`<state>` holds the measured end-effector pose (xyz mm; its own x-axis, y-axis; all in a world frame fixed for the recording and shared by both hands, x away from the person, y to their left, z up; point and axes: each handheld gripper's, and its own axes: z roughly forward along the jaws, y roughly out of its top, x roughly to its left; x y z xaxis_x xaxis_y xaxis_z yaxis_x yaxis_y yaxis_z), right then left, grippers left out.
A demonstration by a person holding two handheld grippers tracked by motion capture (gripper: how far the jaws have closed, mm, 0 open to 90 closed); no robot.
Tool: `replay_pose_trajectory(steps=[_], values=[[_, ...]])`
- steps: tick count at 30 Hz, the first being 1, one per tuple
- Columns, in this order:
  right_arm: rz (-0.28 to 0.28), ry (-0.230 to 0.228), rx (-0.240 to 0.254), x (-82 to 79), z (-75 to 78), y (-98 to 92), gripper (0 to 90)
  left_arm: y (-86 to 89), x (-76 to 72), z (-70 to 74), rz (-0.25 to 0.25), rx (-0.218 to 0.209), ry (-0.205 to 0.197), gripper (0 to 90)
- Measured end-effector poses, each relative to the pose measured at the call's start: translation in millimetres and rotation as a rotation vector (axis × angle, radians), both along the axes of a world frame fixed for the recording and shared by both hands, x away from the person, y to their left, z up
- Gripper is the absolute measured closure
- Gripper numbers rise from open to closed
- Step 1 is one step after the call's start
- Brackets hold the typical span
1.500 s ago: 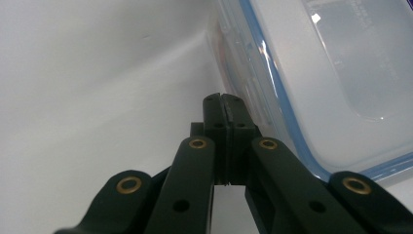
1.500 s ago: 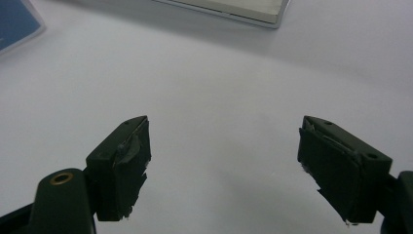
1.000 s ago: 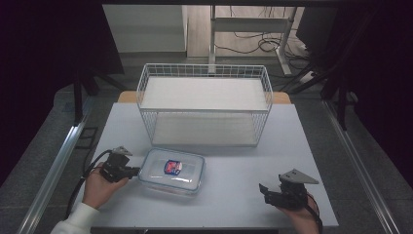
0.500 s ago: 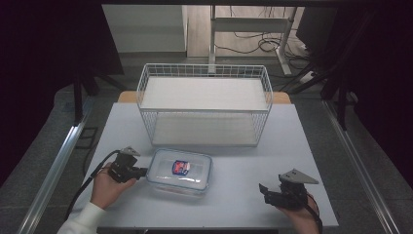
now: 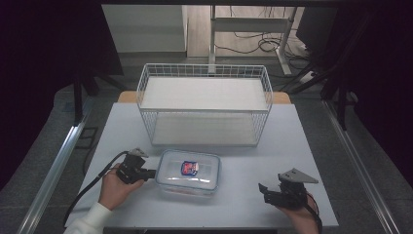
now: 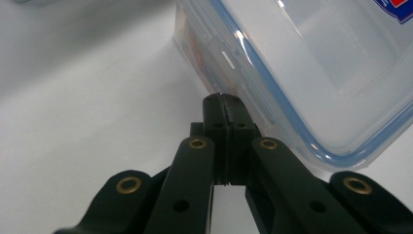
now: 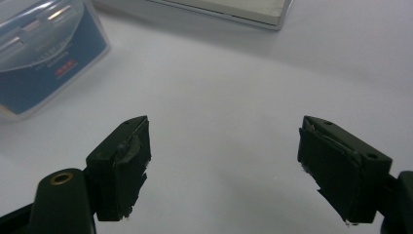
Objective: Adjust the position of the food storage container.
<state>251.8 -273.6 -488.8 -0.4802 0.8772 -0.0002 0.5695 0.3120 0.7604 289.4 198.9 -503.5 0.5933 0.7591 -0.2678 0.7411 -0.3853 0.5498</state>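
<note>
Clear box (image 5: 189, 172) on the counter (image 5: 243, 204) before the wire basket (image 5: 204, 105), left gripper (image 5: 149, 173) with jaws clenched against its left edge, right gripper (image 5: 263, 189) released, well apart.

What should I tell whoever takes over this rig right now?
Left gripper: jaws shut, tips against the left side of the clear plastic container, apparently pushing rather than gripping it.
Right gripper: open, holding nothing, resting near the table's front right.
Container: lid on, flat on the table just in front of the white wire basket, still outside it.
Done: the container has slid to the right over the last second.
Left: probably getting it into the basket; the goal is a guess.
</note>
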Motion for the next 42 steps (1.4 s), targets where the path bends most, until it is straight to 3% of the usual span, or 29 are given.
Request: replay_pose_trajectory(steps=[26,32,33,34,35,37,38,40,42], values=[[0.043,-0.006,0.014,18.2,3.9,14.6,19.6,-31.5,-5.8,-1.4,-0.047,-0.050,-0.007,89.8],[0.041,-0.016,0.031,18.4,4.7,13.0,19.6,-18.6,-5.7,4.6,-0.009,-0.042,-0.061,86.3],[0.047,-0.029,0.041,18.1,6.1,12.0,19.6,-11.2,-7.7,9.3,0.028,-0.059,-0.087,82.8],[0.047,-0.029,0.041,18.1,6.1,12.0,19.6,-11.2,-7.7,9.3,0.028,-0.059,-0.087,77.4],[0.053,-0.037,0.050,18.4,7.0,11.0,19.6,-4.2,-10.3,15.0,0.064,-0.069,-0.119,68.2],[0.057,-0.039,0.062,18.4,7.1,10.3,19.6,-1.5,-12.6,17.9,0.078,-0.068,-0.141,50.9],[0.057,-0.039,0.062,18.4,7.1,10.3,19.6,0.4,-16.0,20.8,0.098,-0.067,-0.170,50.9],[0.071,-0.042,0.069,16.6,6.6,8.3,19.6,4.1,-21.9,26.8,0.119,-0.073,-0.206,29.0],[0.072,-0.043,0.070,15.9,6.5,7.8,19.6,6.0,-25.6,30.7,0.127,-0.111,-0.219,26.1]])
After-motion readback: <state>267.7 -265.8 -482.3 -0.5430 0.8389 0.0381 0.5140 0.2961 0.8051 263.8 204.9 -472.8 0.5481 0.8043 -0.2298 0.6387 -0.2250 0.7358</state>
